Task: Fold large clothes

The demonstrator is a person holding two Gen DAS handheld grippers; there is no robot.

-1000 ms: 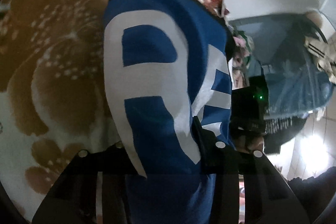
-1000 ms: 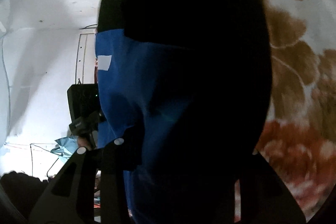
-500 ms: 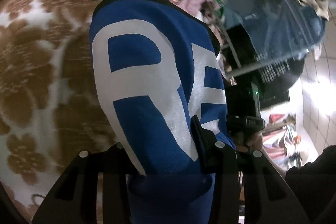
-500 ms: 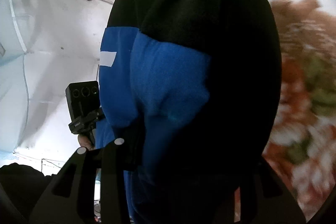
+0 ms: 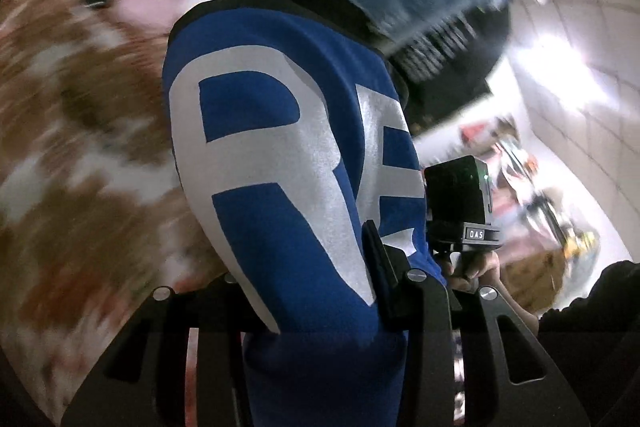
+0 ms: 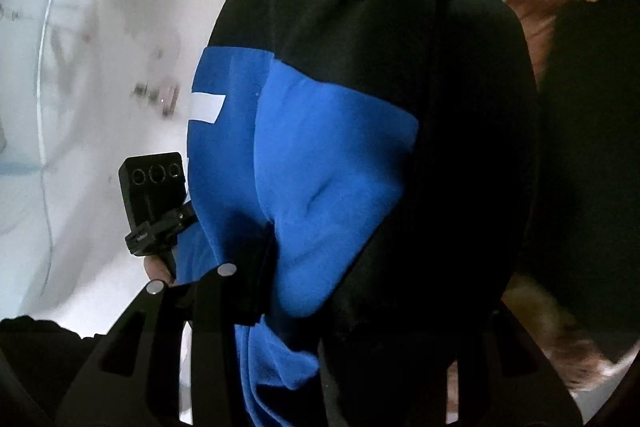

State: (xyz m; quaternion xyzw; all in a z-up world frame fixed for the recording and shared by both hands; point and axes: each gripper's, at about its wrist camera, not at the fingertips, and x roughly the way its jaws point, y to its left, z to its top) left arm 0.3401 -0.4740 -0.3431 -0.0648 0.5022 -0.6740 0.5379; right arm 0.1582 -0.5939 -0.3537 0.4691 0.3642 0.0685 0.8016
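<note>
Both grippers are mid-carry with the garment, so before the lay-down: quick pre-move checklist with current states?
1. Left gripper gripping the blue and black garment: ok, cloth runs between its jaws.
2. Right gripper gripping the same garment: ok, blue and black cloth bunched between its jaws.
3. Printed side facing the left wrist camera: ok, large white letters visible.
4. Garment hanging smooth: not ok, the black part is folded over the blue in the right wrist view.
5. Floral bedspread free for the lay-down: cannot tell, blurred and mostly hidden.
6. Lower hem clear of the surface: cannot tell, out of view.
</note>
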